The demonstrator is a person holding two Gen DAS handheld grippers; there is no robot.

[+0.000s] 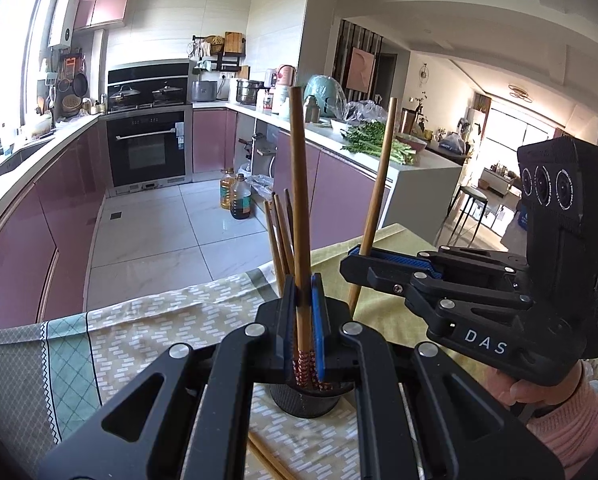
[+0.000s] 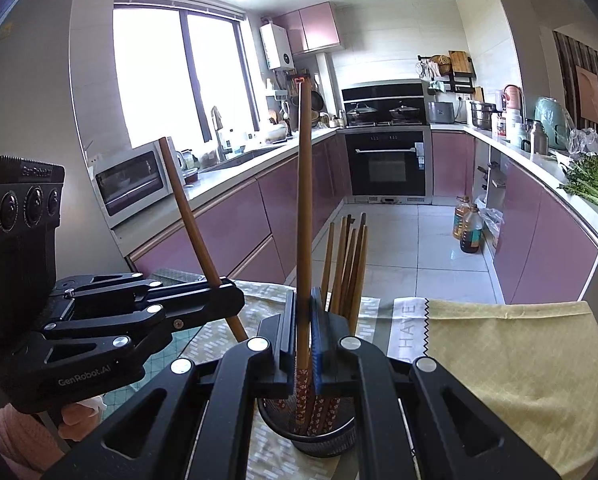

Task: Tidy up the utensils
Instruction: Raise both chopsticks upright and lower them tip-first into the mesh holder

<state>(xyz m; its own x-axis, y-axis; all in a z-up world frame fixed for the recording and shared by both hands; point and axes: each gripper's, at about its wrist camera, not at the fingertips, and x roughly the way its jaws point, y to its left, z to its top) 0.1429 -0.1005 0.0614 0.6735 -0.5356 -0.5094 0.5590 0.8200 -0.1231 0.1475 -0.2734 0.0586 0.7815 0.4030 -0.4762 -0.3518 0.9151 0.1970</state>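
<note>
Standing at lower centre on the tablecloth (image 2: 519, 344): black mesh holder (image 2: 323, 436). Both grippers, left gripper (image 1: 303, 308) and right gripper (image 2: 302, 320), each pinching one chopstick (image 2: 303, 208) upright above it. Probably needing next: lowering, releasing.

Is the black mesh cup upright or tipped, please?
Upright: the black mesh cup stands on the tablecloth, chopsticks rising from it.
</note>
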